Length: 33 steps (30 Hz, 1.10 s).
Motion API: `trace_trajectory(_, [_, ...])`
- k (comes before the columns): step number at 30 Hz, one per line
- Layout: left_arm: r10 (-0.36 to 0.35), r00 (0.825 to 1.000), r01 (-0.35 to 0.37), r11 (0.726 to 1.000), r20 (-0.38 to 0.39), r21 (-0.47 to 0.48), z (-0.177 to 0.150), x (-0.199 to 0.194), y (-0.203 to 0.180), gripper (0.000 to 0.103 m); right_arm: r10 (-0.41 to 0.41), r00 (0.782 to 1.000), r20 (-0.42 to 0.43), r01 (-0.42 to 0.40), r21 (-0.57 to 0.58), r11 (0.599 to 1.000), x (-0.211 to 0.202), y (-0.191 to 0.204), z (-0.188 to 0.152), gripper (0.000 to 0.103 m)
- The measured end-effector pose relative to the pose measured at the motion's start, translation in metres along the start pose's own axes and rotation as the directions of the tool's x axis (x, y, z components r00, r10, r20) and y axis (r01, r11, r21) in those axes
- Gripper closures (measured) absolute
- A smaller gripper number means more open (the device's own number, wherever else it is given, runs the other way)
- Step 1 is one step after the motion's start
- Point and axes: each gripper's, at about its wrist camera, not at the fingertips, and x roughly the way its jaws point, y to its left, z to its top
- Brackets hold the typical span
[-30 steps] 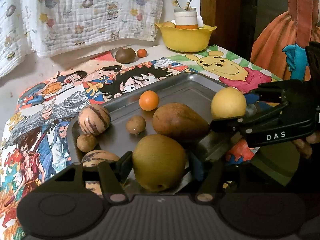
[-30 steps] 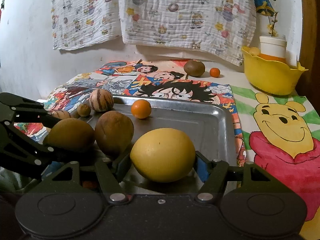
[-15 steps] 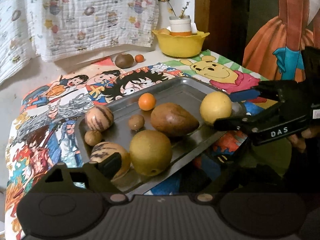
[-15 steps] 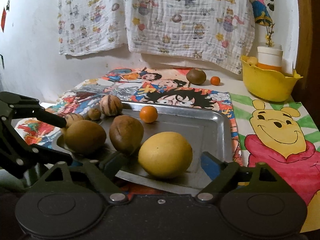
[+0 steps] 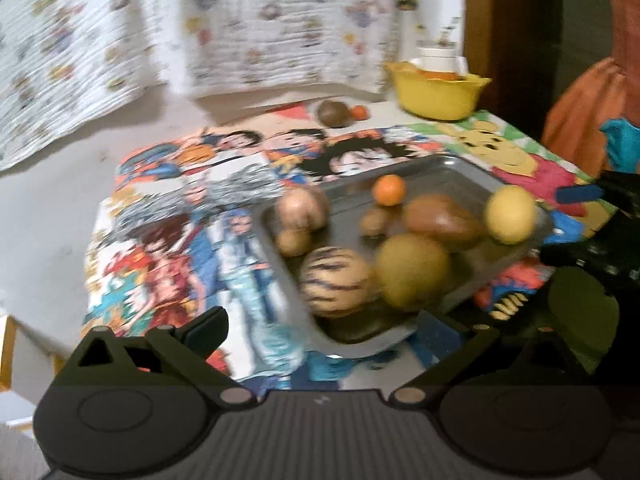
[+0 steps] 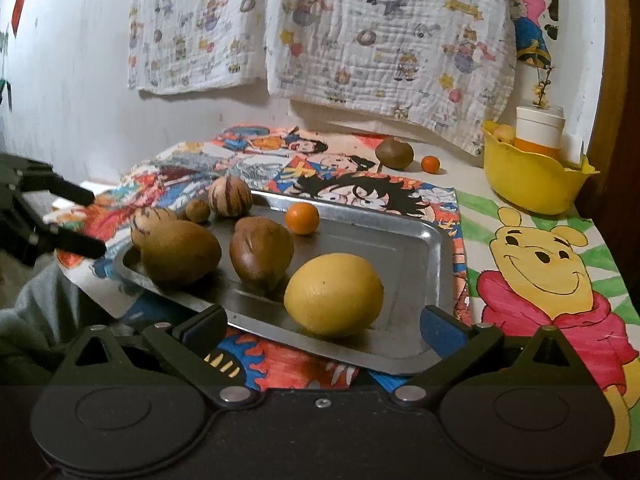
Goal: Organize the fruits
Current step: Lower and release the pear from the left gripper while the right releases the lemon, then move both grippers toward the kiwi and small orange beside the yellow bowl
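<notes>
Right wrist view: yellow fruit (image 6: 334, 294) dead ahead on tray (image 6: 404, 248), nearest right gripper (image 6: 322, 326), splayed empty; left gripper (image 5: 320, 326) likewise.

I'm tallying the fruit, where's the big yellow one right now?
In the right wrist view the yellow fruit lies at the metal tray's near edge, right of the brown fruit.

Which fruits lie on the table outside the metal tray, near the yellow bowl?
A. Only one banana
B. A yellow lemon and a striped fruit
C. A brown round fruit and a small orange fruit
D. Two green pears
C: the brown round fruit and the small orange fruit sit side by side beyond the metal tray, left of the yellow bowl.
</notes>
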Motion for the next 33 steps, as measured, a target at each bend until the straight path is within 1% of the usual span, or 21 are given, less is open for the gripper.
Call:
trace_trajectory(5, [0.052, 0.998, -0.053, 0.998, -0.028, -0.040, 0.002, 0.006, 0.023, 0.001, -0.015, 0.999, -0.042, 0.013, -0.047, 0.999, 0.005, 0.004, 0.002, 0.001])
trace_trajectory(8, [0.077, 0.996, -0.078, 0.996, -0.038, -0.051, 0.005, 0.009, 0.033, 0.001, -0.041, 0.997, -0.062, 0.036, -0.074, 0.997, 0.008, 0.006, 0.005, 0.001])
trace_trajectory(10, [0.080, 0.996, -0.083, 0.995, -0.046, -0.062, 0.008, 0.013, 0.039, 0.001, -0.055, 0.997, -0.060, 0.051, -0.070, 0.996, 0.009, 0.005, 0.010, 0.001])
trace_trajectory(13, [0.074, 0.995, -0.079, 0.993, -0.061, -0.087, 0.014, 0.021, 0.046, 0.001, -0.031, 0.998, -0.051, 0.028, -0.045, 0.999, 0.009, 0.004, 0.019, 0.001])
trace_trajectory(16, [0.075, 0.994, -0.082, 0.992, -0.073, -0.097, 0.024, 0.027, 0.052, 0.001, -0.020, 0.999, -0.045, 0.018, -0.052, 0.998, 0.011, 0.004, 0.029, 0.001])
trace_trajectory(19, [0.100, 0.992, -0.105, 0.992, -0.074, -0.072, 0.034, 0.034, 0.054, 0.001, -0.006, 0.999, -0.040, 0.004, -0.064, 0.998, 0.015, 0.004, 0.039, 0.001])
trace_trajectory(23, [0.134, 0.988, -0.136, 0.990, -0.079, -0.028, 0.052, 0.045, 0.059, 0.001, 0.022, 0.999, -0.039, -0.023, -0.043, 0.999, 0.026, -0.001, 0.052, 0.001])
trace_trajectory(30, [0.149, 0.987, -0.146, 0.989, -0.068, 0.037, 0.087, 0.068, 0.062, 0.001, 0.042, 0.999, -0.033, -0.042, -0.002, 0.999, 0.047, -0.019, 0.073, 0.001])
trace_trajectory(33, [0.156, 0.986, -0.154, 0.987, -0.054, 0.040, 0.101, 0.083, 0.064, 0.001, 0.040, 0.999, -0.035, -0.040, 0.003, 0.999, 0.057, -0.028, 0.081, 0.001])
